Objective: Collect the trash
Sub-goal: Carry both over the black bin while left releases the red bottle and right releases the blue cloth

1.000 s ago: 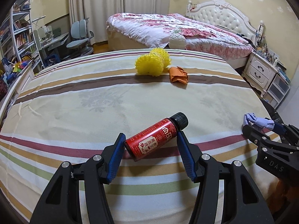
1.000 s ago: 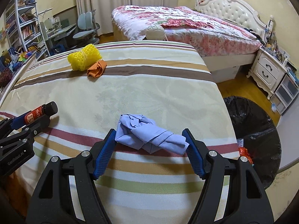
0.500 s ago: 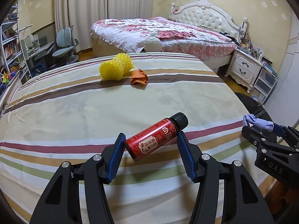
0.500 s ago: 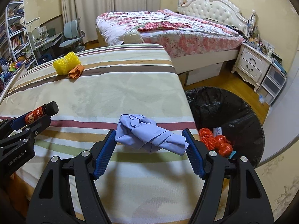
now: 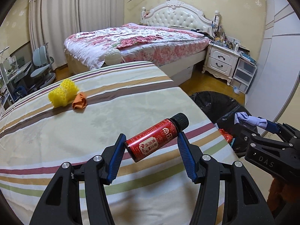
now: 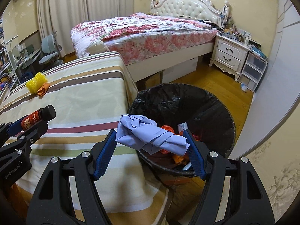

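Observation:
My left gripper (image 5: 151,146) is shut on a red bottle (image 5: 155,137) with a black cap, held above the striped bed near its right edge. My right gripper (image 6: 151,140) is shut on a crumpled light-blue cloth (image 6: 150,136), held over the near rim of the black-lined trash bin (image 6: 206,101). The bin holds red and orange scraps (image 6: 167,128). The bottle also shows at the left of the right wrist view (image 6: 36,117), and the cloth at the right of the left wrist view (image 5: 250,120). A yellow foam net (image 5: 62,93) and an orange wad (image 5: 79,103) lie on the bed's far side.
The striped bed (image 5: 93,131) fills the left. The bin (image 5: 215,103) stands on the wood floor to its right. A floral bed (image 5: 142,41), a white nightstand (image 5: 222,61) and plastic drawers (image 5: 244,75) stand behind. Chairs and shelves are at the far left.
Both grippers have swung right with their loads. The right gripper has moved from above the bed to above the bin's near rim. The left has neared the bed's right edge.

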Tool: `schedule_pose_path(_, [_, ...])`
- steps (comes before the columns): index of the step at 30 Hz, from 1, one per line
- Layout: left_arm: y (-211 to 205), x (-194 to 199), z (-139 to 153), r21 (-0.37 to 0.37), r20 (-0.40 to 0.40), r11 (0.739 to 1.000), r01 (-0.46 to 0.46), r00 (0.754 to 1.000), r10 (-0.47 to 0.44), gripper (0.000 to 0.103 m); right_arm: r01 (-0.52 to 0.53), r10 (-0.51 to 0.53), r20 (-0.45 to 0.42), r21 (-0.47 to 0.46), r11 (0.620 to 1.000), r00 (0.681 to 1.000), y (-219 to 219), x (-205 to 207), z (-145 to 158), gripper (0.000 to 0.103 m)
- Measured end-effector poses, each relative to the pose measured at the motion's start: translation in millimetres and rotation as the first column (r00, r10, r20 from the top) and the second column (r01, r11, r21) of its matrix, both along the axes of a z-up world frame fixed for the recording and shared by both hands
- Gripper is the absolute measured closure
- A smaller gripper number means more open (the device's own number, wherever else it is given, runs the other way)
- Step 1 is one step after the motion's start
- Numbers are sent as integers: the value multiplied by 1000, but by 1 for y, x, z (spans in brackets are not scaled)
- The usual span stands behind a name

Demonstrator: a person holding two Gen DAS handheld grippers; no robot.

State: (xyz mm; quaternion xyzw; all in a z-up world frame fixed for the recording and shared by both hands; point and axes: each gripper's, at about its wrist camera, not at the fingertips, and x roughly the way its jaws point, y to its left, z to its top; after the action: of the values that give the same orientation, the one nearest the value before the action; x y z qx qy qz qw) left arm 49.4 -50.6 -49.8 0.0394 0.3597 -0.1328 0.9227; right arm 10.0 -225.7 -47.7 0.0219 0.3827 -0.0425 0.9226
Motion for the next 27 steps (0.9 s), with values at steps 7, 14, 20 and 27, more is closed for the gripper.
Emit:
schedule_pose_path(7, [-44, 17, 3, 0, 13, 998, 70, 997, -70, 47, 79, -79, 11, 11, 997, 997, -37, 12, 1, 33])
schedule_pose_path(14, [-77, 42, 0, 16, 20, 996, 91, 996, -91, 47, 136, -136, 19, 16, 991, 990, -69, 28, -1, 33])
schedule_pose_path(20, [-103, 61, -6, 52, 19, 993, 108, 994, -109, 47, 166, -167, 7, 25, 986, 986, -86, 45, -7, 33])
schedule_pose_path(27, [-120, 71, -11, 87, 6, 989, 117, 993, -118, 47, 190, -190, -9, 34, 981, 982, -103, 59, -15, 33])
